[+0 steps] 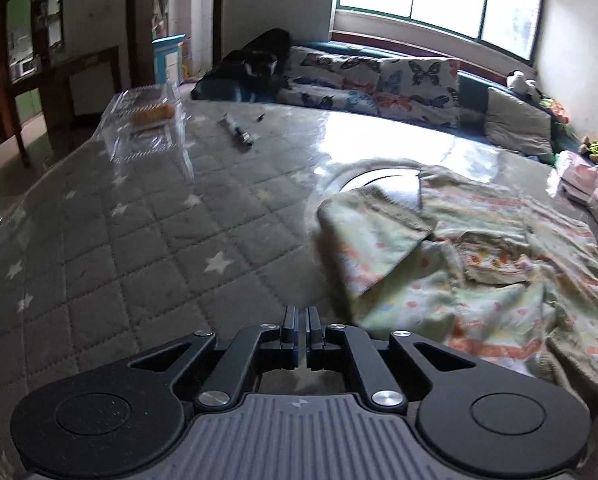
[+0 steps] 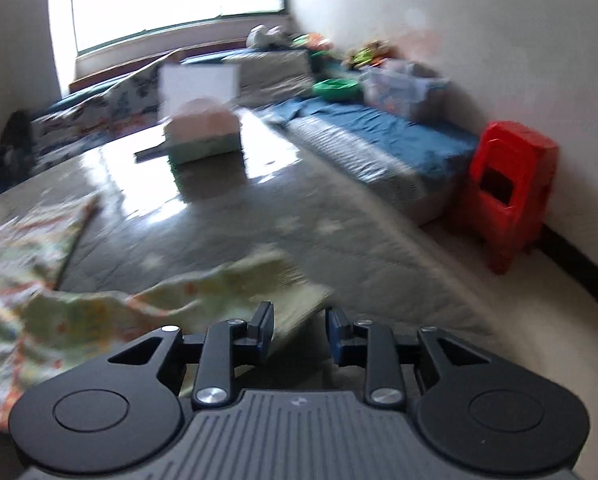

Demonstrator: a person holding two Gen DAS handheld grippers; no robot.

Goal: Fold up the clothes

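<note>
A pale green garment (image 1: 471,264) with small coloured prints lies rumpled on the grey quilted table cover (image 1: 147,240), one sleeve folded over toward the left. My left gripper (image 1: 302,312) hovers just left of the garment's near edge, shut with nothing between its fingers. In the right wrist view the same garment (image 2: 59,312) spreads at the left, and one sleeve (image 2: 251,284) reaches out toward the right. My right gripper (image 2: 299,316) stands open just over that sleeve's cuff; the pads do not press on the cloth.
A clear plastic box (image 1: 147,124) and a dark pen-like thing (image 1: 237,132) lie at the table's far left. A tissue box (image 2: 203,136) stands at the far side. Butterfly cushions (image 1: 379,80) line the bench under the window. A red stool (image 2: 511,196) stands by the wall.
</note>
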